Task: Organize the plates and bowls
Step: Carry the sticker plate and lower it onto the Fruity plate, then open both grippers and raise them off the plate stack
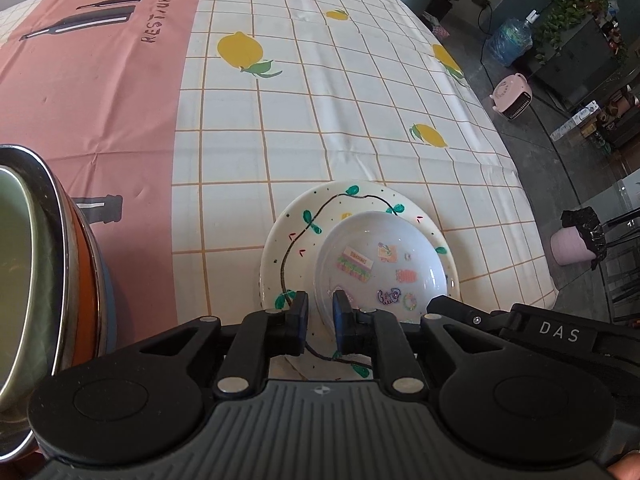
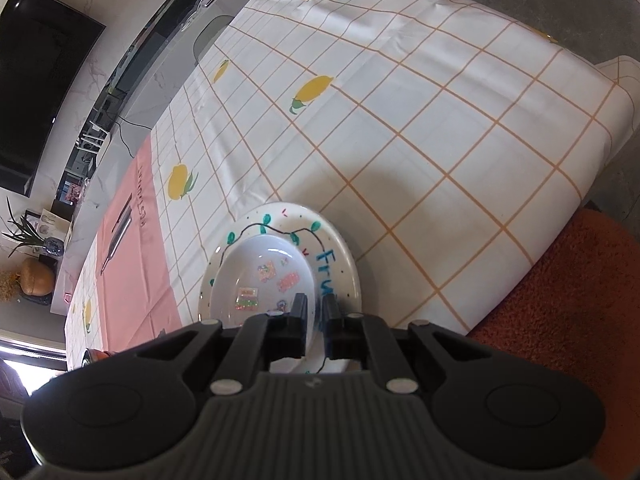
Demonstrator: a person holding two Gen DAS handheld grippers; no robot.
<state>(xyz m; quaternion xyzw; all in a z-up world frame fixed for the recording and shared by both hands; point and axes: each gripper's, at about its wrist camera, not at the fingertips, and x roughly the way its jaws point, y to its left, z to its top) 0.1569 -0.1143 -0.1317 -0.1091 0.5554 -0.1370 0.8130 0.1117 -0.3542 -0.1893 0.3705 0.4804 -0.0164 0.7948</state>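
Orange and silver, a pot (image 1: 48, 264) sits far to the left of the plate (image 1: 288, 252), on the pink part of the cloth (image 1: 100, 92). Its rim shines and it is well apart from the plate.

Next comes the plate itself, white with a dark vine line and green leaves painted on it. It lies flat on the checked part of the cloth, the part with yellow lemons (image 1: 240, 50). It sits near the table's edge.

On the plate sits a white bowl (image 1: 380, 264) with small bright stickers inside. It sits toward one side of the plate, not in the middle.

The left gripper (image 1: 320, 312) is at the near edge of the plate. Its two fingers are close together, one on each side of the bowl's rim, and they pinch that rim.

From the right wrist view, the right gripper (image 2: 315, 312) does the same on its side of the plate (image 2: 344, 268). One finger is inside the bowl (image 2: 256, 264) and one is outside, squeezing the rim. Blue letters are written on the plate just beside it.

Right of the plate, past the table's edge, is a fuzzy orange seat (image 2: 568, 304).
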